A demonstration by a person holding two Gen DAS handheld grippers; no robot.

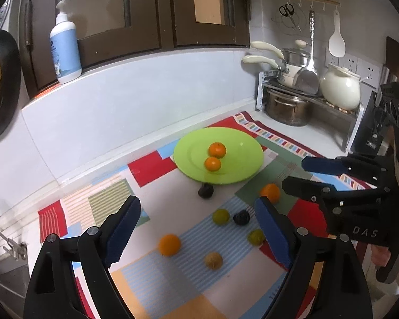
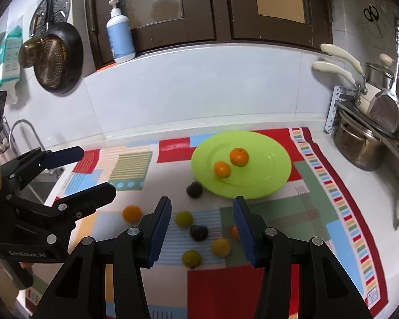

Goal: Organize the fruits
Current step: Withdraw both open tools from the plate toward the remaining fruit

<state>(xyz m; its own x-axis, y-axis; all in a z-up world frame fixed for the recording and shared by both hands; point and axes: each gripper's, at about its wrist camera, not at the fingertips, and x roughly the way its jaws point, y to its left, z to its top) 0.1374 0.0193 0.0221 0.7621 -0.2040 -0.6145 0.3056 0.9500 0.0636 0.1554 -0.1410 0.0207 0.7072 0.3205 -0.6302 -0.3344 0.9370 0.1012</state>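
A green plate (image 1: 239,167) (image 2: 268,175) on the patterned mat holds two oranges (image 1: 217,150) (image 2: 239,156). Loose on the mat lie two more oranges (image 1: 169,244) (image 1: 270,192), two green fruits (image 1: 220,216) (image 1: 256,237), two dark fruits (image 1: 206,190) (image 1: 241,217) and a brownish fruit (image 1: 213,260). My left gripper (image 1: 196,226) is open and empty above the loose fruit. My right gripper (image 2: 202,228) is open and empty over the dark fruit (image 2: 198,232). Each gripper shows in the other's view, the right (image 1: 295,172) and the left (image 2: 98,170).
A metal rack (image 1: 306,98) with pots, pans and a white kettle (image 1: 340,87) stands at the back right. A soap bottle (image 1: 65,47) stands on the window ledge. A sink with a faucet (image 2: 21,130) is at the left. A pan (image 2: 55,58) hangs on the wall.
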